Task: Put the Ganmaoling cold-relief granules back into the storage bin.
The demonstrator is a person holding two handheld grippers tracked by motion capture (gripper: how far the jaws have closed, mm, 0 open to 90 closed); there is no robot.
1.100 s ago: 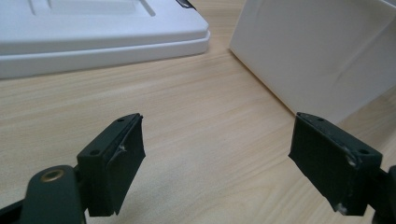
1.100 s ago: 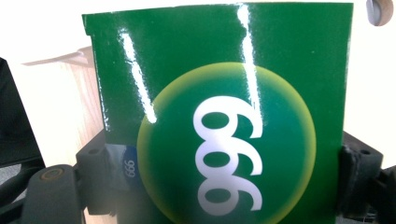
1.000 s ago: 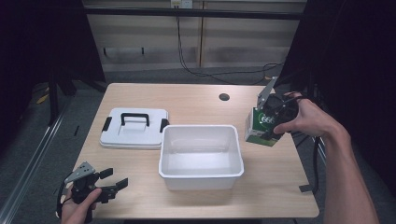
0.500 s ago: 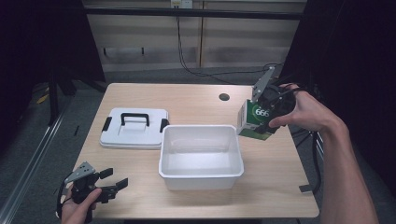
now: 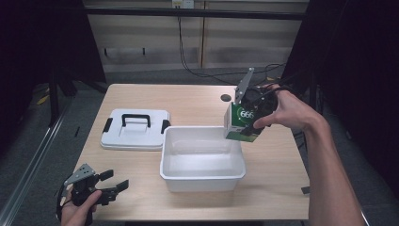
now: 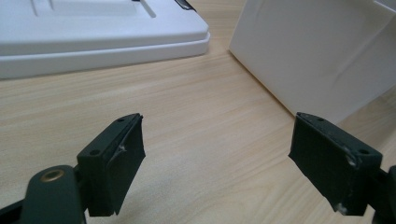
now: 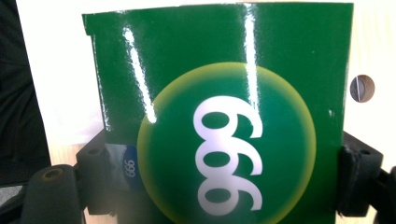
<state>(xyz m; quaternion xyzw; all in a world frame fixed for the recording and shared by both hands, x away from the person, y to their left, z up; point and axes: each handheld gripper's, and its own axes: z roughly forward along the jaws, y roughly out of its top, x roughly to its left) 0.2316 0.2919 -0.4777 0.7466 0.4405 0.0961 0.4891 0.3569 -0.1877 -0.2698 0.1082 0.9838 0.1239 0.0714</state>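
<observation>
A green carton marked 666 hangs in the air over the back right corner of the white tub. My right gripper is shut on the carton; in the right gripper view the green carton sits squeezed between both jaws. At the table's front left corner my left gripper is held open by a hand. In the left gripper view the left gripper has only bare wood between its jaws and points toward the tub's wall.
A white lid with a black handle lies flat left of the tub, also seen as the white lid. A round cable hole sits in the tabletop at the back. Cables hang beyond the table's far edge.
My right gripper has lifted the green carton off the table's right side and carried it left, up over the tub's corner. The left gripper has stayed put.
</observation>
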